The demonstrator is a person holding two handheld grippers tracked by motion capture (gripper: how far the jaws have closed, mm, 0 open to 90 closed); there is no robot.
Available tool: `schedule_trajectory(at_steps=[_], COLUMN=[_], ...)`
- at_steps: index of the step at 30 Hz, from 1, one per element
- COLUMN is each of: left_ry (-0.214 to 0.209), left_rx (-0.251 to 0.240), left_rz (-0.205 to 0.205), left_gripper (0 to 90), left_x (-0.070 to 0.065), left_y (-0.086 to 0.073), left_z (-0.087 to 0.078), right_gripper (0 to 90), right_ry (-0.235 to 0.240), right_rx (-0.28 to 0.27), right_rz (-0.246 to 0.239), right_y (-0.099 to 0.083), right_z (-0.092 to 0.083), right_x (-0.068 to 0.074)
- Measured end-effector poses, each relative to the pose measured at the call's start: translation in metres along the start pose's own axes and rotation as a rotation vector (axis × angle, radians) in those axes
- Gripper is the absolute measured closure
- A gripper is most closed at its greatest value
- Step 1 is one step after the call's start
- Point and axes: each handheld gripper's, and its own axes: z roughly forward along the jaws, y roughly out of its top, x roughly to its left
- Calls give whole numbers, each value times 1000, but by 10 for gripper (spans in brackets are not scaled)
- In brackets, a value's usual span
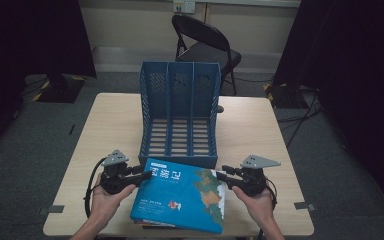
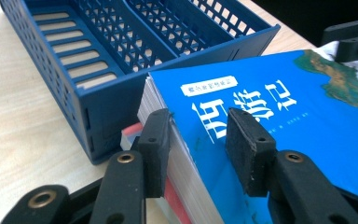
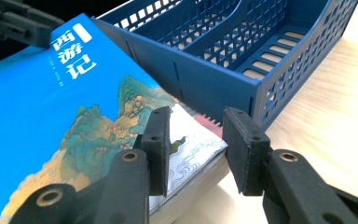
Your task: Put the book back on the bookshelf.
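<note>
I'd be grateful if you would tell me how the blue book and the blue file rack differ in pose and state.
The blue book lies flat at the table's near edge, while the blue file rack sits behind it with its back wall upright. The book rests on other books beneath it; the rack sits directly on the table. The left gripper and right gripper flank the book's corners, open; neither is at the rack. Both are blue.

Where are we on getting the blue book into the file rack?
Done: nothing filed; the blue file rack has bare slots. In hand: both claws are open, the left claw straddling one corner of the top blue book, the right claw at another. Left: probably close, lift, and slot it, then the books beneath.
</note>
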Motion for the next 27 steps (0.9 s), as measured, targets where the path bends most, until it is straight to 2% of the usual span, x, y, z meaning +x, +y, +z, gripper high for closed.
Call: schedule_trajectory(at_steps=[2,5,6,10,13,16,17,18,19,23,27], left_ry=[0,-37,-37,-63,-102,-93,-85,-62,-27,-37,-34], left_rx=[10,-4,-4,-7,11,-1,-16,-41,-35,-16,-15], left_rz=[11,2,2,-9,-18,-28,-44,-53,-27,-15,4], left_gripper=[604,605,606,595,540,541,541,578,599,613,619], left_x=[-1,3,3,3,0,-2,-4,-6,-9,-7,-8], left_y=[4,4,4,-1,-13,-17,-18,-19,-16,-11,-9], left_z=[3,8,8,3,-8,-12,-13,-13,-8,-4,-1], right_gripper=[629,628,627,601,576,584,597,610,621,647,659], right_ry=[0,-1,6,34,34,44,54,69,70,69,93], right_rx=[6,8,4,-8,-15,-15,-14,-10,-7,20,8], right_rz=[-2,-8,-4,28,-1,-12,-16,-12,-17,-34,0], right_y=[-3,-8,-9,-10,-4,-1,0,0,1,1,-5], right_z=[-5,-14,-16,-14,-5,0,3,5,8,3,-1], right_x=[3,7,7,2,3,3,3,4,6,9,6])
